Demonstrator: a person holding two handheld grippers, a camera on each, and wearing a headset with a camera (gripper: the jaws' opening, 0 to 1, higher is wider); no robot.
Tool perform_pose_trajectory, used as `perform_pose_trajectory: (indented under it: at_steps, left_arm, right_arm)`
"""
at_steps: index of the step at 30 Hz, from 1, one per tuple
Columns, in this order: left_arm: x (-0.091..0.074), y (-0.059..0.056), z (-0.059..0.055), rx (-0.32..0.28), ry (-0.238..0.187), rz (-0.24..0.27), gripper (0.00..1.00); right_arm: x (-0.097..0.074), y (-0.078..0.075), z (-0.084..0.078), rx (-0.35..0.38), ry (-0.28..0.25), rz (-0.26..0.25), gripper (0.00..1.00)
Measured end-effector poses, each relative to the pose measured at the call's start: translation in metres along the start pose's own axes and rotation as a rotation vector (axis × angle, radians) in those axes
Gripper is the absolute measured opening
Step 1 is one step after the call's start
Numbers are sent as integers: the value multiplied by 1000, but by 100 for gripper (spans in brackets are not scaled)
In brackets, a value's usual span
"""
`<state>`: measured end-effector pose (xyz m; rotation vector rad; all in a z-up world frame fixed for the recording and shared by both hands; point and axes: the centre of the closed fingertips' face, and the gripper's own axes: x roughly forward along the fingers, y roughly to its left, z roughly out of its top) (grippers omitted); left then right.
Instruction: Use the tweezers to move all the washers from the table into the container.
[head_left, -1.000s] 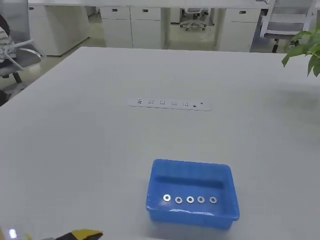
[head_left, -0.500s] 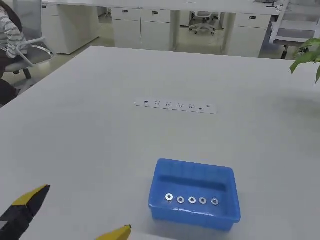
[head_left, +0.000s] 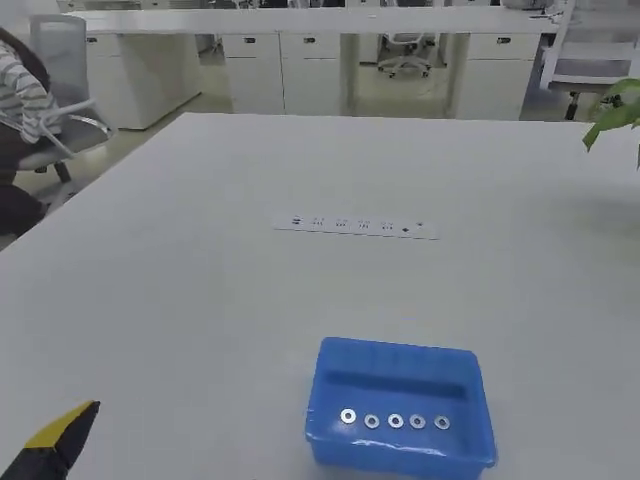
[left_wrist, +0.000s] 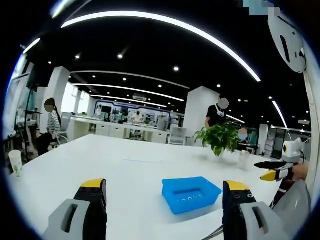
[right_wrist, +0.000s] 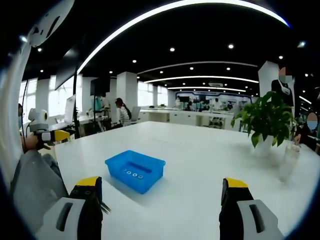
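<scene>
Across the last second the five washers (head_left: 395, 421) have kept their neat row along the near side of the blue container (head_left: 398, 350), and the container has held its place in front of the white power strip (head_left: 357, 226); the small shift of the whole scene is our head moving. What has changed is at the lower left of the head view, where two yellow-tipped jaws showed half a second ago and now just one jaw of a gripper (head_left: 55, 440) pokes in at the corner. We see no loose washer on the pale table (head_left: 200, 300), so we judge the moving done and the grippers drawing back. The left gripper (left_wrist: 164, 187) has its jaws spread wide with nothing between them, and the right gripper (right_wrist: 161, 183) likewise stands wide and empty. The washers are small, flat, bright metal rings. The container is a shallow rectangular tray of glossy plastic with rounded corners, and the tabletop is smooth and matte.
</scene>
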<state>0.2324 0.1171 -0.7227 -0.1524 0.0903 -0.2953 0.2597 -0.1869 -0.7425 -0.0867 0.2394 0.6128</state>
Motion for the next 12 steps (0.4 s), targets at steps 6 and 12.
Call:
perform_pose_trajectory:
  at_steps: [6, 12]
  left_arm:
    - [0, 1, -4, -1, 13, -14, 98]
    - [-2, 7, -8, 1, 15, -10, 98]
  right_arm:
    - [-4, -8, -1, 0, -7, -27, 99]
    - [-5, -15, 0, 20, -21, -47, 99]
